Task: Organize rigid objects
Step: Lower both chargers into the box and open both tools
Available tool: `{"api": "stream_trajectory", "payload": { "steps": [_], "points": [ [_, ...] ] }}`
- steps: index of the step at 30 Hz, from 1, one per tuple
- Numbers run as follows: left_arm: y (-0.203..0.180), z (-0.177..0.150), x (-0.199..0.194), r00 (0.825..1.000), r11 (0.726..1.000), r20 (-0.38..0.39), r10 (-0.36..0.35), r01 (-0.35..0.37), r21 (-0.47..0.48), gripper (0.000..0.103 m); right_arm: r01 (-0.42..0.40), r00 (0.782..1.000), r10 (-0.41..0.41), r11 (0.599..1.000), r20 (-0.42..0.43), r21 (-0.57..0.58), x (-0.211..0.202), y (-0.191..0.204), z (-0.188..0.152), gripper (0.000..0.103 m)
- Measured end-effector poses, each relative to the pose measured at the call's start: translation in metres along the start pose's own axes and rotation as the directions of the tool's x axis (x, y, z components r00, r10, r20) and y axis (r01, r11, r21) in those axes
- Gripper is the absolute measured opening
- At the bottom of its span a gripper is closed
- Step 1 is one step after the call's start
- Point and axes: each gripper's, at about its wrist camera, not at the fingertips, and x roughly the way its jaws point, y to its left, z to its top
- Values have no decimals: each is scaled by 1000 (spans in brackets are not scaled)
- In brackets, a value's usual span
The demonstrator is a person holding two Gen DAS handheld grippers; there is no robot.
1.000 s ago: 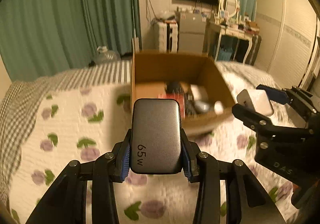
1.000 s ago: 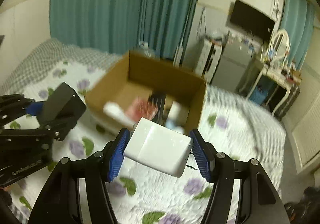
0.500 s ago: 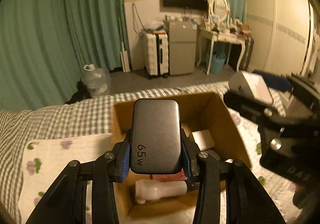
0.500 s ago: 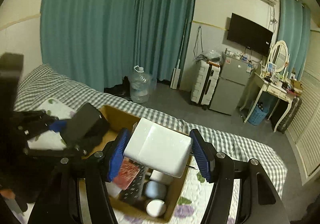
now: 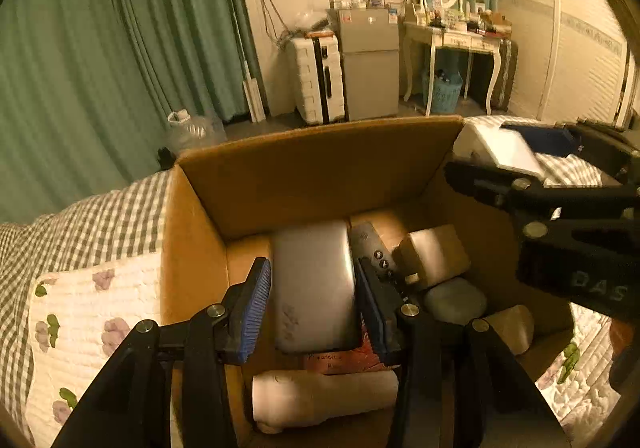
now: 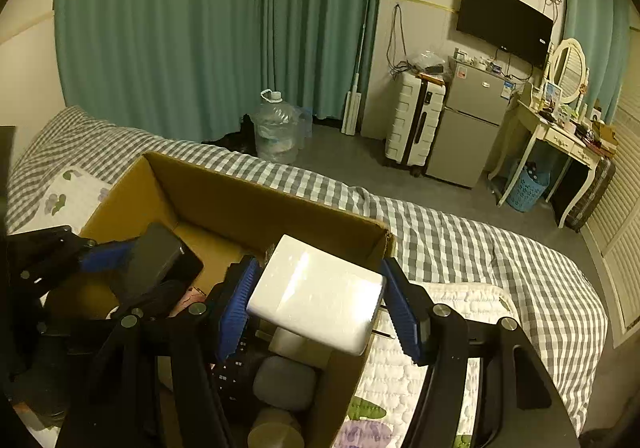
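An open cardboard box (image 5: 304, 171) stands on the bed and holds several rigid items. My left gripper (image 5: 316, 302) is over the box with its jaws spread; the grey 65W charger (image 5: 314, 284) sits between them with a gap on each side and looks blurred. In the right wrist view the charger (image 6: 158, 262) shows at the left gripper's tips over the box (image 6: 256, 207). My right gripper (image 6: 318, 306) is shut on a white block (image 6: 316, 298), above the box's right rim. The block also shows in the left wrist view (image 5: 496, 149).
In the box lie a white bottle (image 5: 324, 398), a black remote (image 5: 376, 252), a tan block (image 5: 434, 256), a grey pouch (image 5: 454, 300) and a red packet (image 5: 340, 360). The floral quilt (image 5: 92, 312) and checked bedspread (image 6: 460, 244) surround the box.
Both grippers moved forward to the box. The left jaws opened and the grey charger came loose between them. The right gripper kept its hold on the white block.
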Motion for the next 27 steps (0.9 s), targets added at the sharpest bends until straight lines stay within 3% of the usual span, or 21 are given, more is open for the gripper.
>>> {"api": "stream_trajectory", "payload": {
  "steps": [2, 14, 16, 23, 27],
  "points": [
    [2, 2, -13, 997, 999, 60, 43, -43, -6, 69, -2, 1000, 2, 1000, 6, 6, -3, -1, 0, 62],
    [39, -9, -30, 992, 991, 79, 101, -94, -91, 69, -29, 999, 30, 999, -14, 20, 25, 8, 6, 63],
    [38, -11, -30, 992, 993, 84, 99, -93, -78, 69, -3, 1000, 3, 1000, 0, 31, 27, 9, 9, 87],
    [40, -14, -45, 987, 990, 113, 118, -108, -90, 70, 51, 996, -56, 996, 74, 68, -6, 3, 12, 93],
    [39, -15, -74, 981, 990, 152, 122, -108, -95, 70, 74, 988, -89, 991, 129, 114, -54, -1, 4, 99]
  ]
}}
